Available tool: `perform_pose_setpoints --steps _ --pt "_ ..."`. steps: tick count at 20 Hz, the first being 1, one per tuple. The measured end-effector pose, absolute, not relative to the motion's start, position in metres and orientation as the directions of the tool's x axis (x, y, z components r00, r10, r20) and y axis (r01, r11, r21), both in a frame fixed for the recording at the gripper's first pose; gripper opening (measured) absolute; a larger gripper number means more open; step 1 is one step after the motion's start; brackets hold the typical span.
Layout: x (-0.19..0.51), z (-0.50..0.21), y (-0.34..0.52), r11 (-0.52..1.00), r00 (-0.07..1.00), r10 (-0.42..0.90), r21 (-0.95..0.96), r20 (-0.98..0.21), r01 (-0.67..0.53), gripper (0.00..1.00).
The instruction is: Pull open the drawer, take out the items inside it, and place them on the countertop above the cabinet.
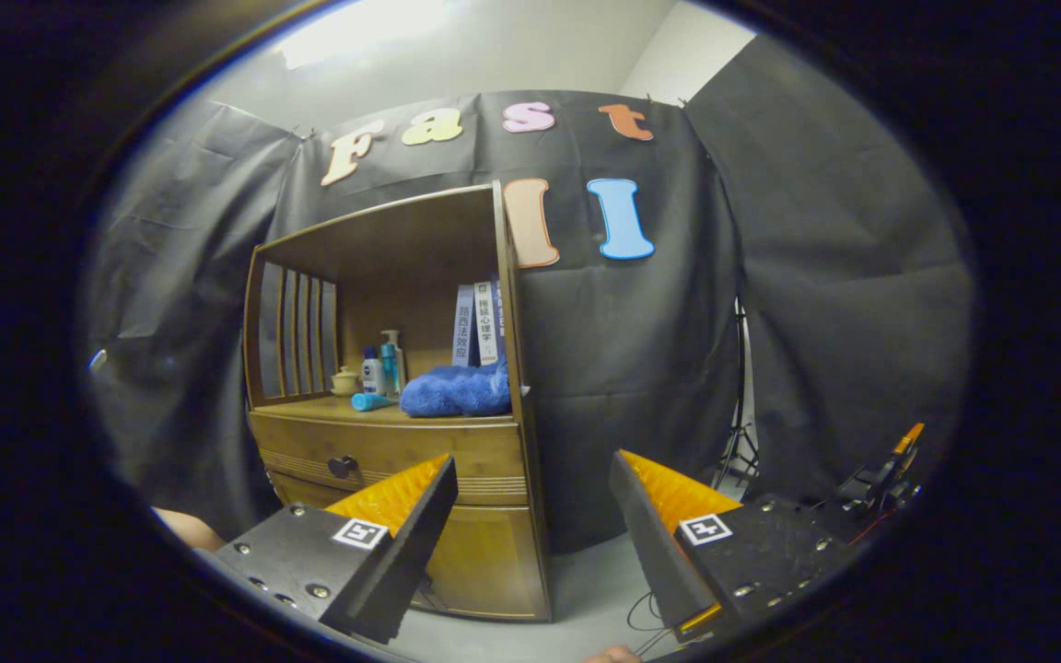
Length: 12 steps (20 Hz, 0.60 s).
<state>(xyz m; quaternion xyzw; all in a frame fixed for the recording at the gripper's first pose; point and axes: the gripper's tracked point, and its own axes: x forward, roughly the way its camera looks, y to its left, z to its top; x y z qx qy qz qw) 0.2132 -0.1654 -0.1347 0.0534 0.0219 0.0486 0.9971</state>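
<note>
Gripper view: the gripper [535,502] hangs with fingers spread and empty before the wooden cabinet [402,405], its drawer [392,456] closed, dark knob [343,467] beyond.

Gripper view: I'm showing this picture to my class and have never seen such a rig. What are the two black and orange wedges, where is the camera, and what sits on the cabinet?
The wedges are the two fingers of a hand-held gripper; a person carries it, no robot arm. The camera rides on the gripper and looks forward along the fingers. They stand open and hold nothing. Beyond them is a wooden cabinet with a closed drawer and its dark knob. On the countertop above lie a blue cloth, small bottles, a little cup and books standing at the back.
</note>
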Motion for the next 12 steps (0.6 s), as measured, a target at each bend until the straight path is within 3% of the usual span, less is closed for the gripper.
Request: perform_pose_setpoints --steps 12 --pt "0.21 -0.1376 -0.1709 0.994 0.997 0.069 0.091 -0.022 -0.067 0.99"
